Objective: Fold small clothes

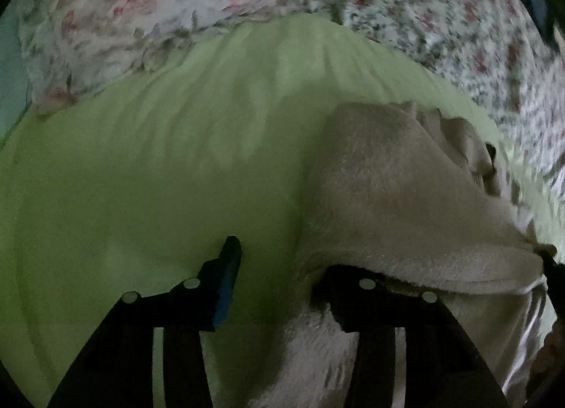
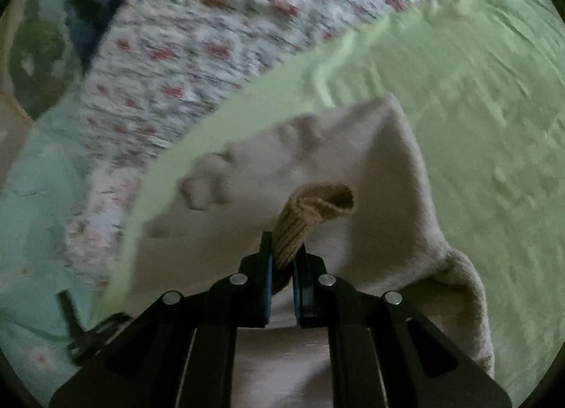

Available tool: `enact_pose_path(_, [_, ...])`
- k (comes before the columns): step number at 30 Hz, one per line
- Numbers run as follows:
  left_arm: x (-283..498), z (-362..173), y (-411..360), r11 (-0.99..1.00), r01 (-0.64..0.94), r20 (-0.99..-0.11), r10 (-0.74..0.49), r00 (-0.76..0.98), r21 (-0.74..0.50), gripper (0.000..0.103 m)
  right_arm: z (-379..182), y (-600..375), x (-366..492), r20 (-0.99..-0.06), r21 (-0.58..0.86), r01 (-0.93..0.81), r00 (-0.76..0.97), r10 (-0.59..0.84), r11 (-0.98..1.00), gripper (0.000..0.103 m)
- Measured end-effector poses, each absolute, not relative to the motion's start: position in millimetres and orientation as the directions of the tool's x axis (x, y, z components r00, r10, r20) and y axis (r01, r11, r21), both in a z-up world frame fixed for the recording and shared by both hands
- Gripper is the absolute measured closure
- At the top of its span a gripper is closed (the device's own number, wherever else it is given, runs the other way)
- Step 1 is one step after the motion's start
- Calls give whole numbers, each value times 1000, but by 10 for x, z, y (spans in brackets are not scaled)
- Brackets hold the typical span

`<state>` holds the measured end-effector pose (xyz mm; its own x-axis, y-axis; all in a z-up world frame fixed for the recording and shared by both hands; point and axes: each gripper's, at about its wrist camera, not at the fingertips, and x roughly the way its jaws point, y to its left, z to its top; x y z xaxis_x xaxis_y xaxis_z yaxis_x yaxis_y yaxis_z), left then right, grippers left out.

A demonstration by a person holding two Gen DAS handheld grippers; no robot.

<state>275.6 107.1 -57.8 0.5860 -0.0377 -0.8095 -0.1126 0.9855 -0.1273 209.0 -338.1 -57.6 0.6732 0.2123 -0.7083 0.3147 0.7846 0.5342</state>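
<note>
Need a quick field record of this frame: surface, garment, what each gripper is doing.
surface: green sheet over a floral bedspread
garment: small beige fleece garment, partly lifted off the sheet
left gripper: open; one finger bare over the sheet, the other hidden under the garment's edge
right gripper: shut on tan ribbed cuff
fold state: not folded yet, cloth bunched and draped
image quality: dim, motion blur on the bedspread

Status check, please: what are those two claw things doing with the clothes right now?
Right gripper shut on tan ribbed cuff. Left gripper open, one finger under beige garment. Garment on green sheet. Nothing in the way.
</note>
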Motion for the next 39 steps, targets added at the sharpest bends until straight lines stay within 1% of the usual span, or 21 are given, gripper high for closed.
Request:
enact_pose_path(3, [2708, -611, 1085, 991, -91, -810, -29, 586, -101, 47, -822, -3446, 2083, -766, 516, 375, 604, 220, 770, 91])
enact_pose_path(5, [2662, -628, 1127, 991, -77, -807, -45, 589, -111, 46, -850, -3466, 2029, -802, 491, 418, 559, 209, 764, 86])
enact_pose_path(8, [2590, -622, 1186, 990, -62, -791, -64, 608, -127, 46, -541, -3357, 1938, -809, 427, 439, 576, 117, 791, 74])
enact_pose_path(9, [2574, -632, 1195, 989, -64, -785, -68, 616, -136, 46, -365, -3269, 1933, -785, 419, 405, 612, 99, 812, 67])
enact_pose_path(10, [2552, -635, 1208, 988, -67, -780, -69, 622, -141, 46, -254, -3193, 1957, -764, 425, 369, 636, 109, 826, 54])
enact_pose_path(12, [2540, -638, 1193, 988, -74, -770, -59, 636, -137, 46, -73, -2967, 2124, -712, 479, 239, 669, 214, 844, 36])
enact_pose_path(13, [2528, -636, 1184, 988, -75, -766, -55, 641, -133, 46, -17, -2793, 2287, -697, 504, 166, 658, 285, 848, 35])
enact_pose_path(16, [2504, -642, 1203, 986, -76, -750, -63, 658, -149, 45, 88, -2319, 2695, -688, 477, 34, 637, 349, 878, 34])
enact_pose_path(18, [2508, -656, 1241, 981, -71, -743, -87, 664, -179, 45, 61, -1956, 3047, -676, 507, -115, 562, 477, 854, 27])
enact_pose_path(19, [2509, -660, 1260, 979, -69, -740, -100, 665, -194, 44, -16, -1769, 3284, -665, 553, -176, 496, 559, 814, 27])
enact_pose_path(21, [2503, -665, 1300, 972, -65, -733, -124, 669, -224, 44, -231, -1532, 3695, -671, 601, -206, 394, 628, 772, 26])
enact_pose_path(24, [2482, -673, 1330, 964, -57, -715, -151, 682, -259, 44, -573, -1274, 4186, -752, 574, -199, 256, 607, 794, 26])
enact_pose_path(25, [2479, -680, 1333, 963, -56, -710, -155, 686, -264, 44, -731, -1164, 4327, -743, 618, -208, 161, 650, 758, 26])
enact_pose_path(27, [2471, -691, 1333, 961, -55, -702, -158, 694, -271, 44, -979, -923, 4502, -659, 739, -209, -26, 751, 641, 26])
enact_pose_path(28, [2468, -689, 1326, 961, -54, -700, -158, 696, -270, 44, -1030, -815, 4550, -646, 753, -218, -62, 761, 621, 25])
enact_pose_path(29, [2465, -689, 1321, 961, -52, -698, -159, 698, -270, 44, -1060, -701, 4601, -650, 748, -235, -74, 756, 620, 24])
enact_pose_path(30, [2463, -689, 1325, 960, -49, -696, -164, 699, -275, 44, -1078, -560, 4665, -650, 746, -256, -76, 756, 615, 19])
enact_pose_path(32, [2468, -686, 1343, 956, -45, -694, -179, 697, -291, 44, -1074, -416, 4745, -599, 783, -258, -73, 797, 565, 12])
enact_pose_path(34, [2460, -662, 1344, 951, -18, -693, -212, 689, -309, 44, -1067, -350, 4831, -523, 833, -232, -35, 852, 502, 11])
enact_pose_path(37, [2378, -537, 1318, 932, 77, -678, -313, 665, -354, 44, -1062, -523, 4825, -437, 881, -173, 56, 898, 440, 12])
enact_pose_path(39, [2278, -381, 1298, 932, 122, -660, -329, 676, -340, 39, -1001, -755, 4761, -383, 903, -160, 123, 915, 399, 14])
